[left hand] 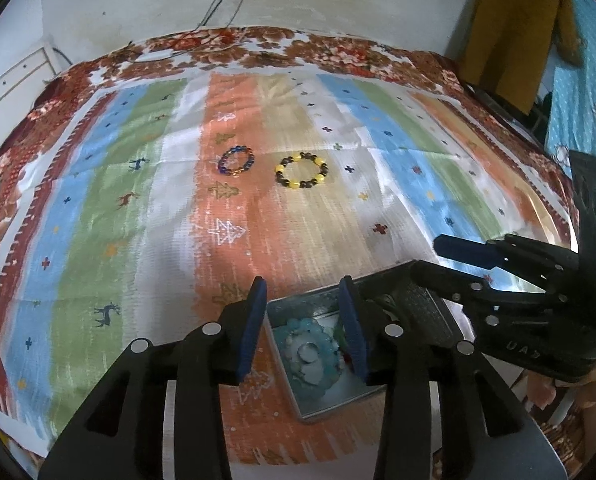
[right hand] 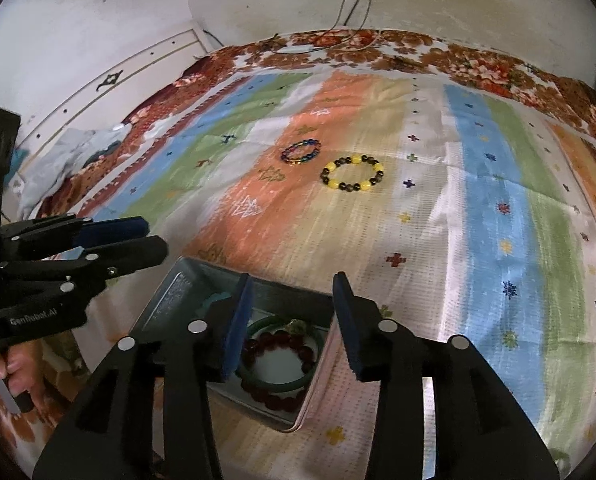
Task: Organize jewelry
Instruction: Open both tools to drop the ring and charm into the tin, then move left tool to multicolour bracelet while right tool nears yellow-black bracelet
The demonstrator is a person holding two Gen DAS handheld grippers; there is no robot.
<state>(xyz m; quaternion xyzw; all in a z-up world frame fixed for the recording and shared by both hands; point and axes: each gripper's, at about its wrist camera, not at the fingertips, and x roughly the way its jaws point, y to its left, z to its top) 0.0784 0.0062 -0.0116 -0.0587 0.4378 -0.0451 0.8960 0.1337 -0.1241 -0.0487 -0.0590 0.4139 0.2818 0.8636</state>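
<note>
both tools open, empty: left tool (left hand: pixel 304 326), right tool (right hand: pixel 291 322) | hovering over near tin (right hand: pixel 316 364) you fill | yellow bracelet (right hand: pixel 352 173), blue bracelet (right hand: pixel 301 151) wait far on bed (right hand: pixel 498 240)

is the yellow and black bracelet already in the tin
No, the yellow and black bracelet lies out on the striped cloth, apart from the tin.

Your left gripper's right finger (left hand: pixel 352 326) hides part of the pale blue bracelet (left hand: pixel 312 350) in the tin (left hand: pixel 322 410); your hand (right hand: pixel 1 364) is cut off.
</note>
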